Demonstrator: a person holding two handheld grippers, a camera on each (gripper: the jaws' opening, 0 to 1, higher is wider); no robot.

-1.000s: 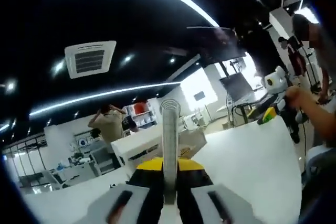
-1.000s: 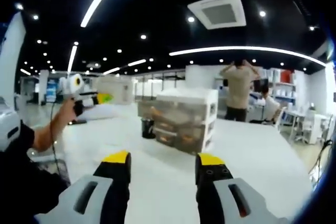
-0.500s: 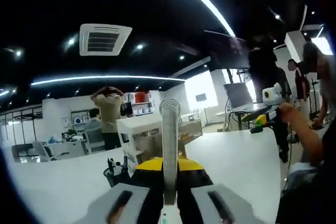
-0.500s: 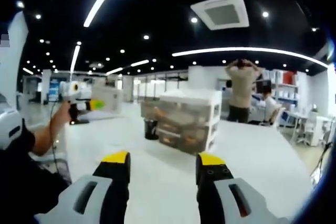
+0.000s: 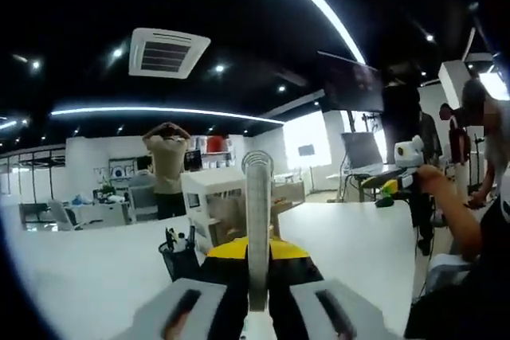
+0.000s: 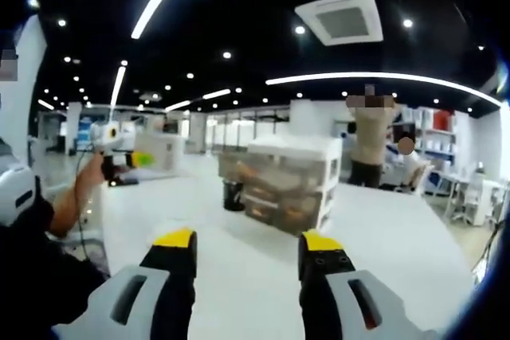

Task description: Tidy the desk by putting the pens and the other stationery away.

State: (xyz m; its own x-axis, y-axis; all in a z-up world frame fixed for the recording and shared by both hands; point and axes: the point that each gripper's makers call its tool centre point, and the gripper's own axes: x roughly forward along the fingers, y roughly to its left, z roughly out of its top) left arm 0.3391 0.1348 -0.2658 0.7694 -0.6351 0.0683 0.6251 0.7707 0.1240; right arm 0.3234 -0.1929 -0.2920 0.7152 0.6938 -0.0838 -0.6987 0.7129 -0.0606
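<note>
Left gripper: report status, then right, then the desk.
Left gripper shut on a grey ridged pen, held upright. Right gripper open, empty, above the white desk. Pen cup beside the drawer unit; path to the cup looks open.

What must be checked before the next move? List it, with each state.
1. Left gripper shut on the pen: ok, the pen stands upright between the jaws.
2. Right gripper open and empty: ok.
3. Cup upright on the table: ok, it stands beside the drawers.
4. Room in the cup: cannot tell; pens already stand in it.
5. Pen above the cup: not ok; in the left gripper view the cup sits off to the left of the pen.
6. Table between right gripper and cup bare: ok.
</note>
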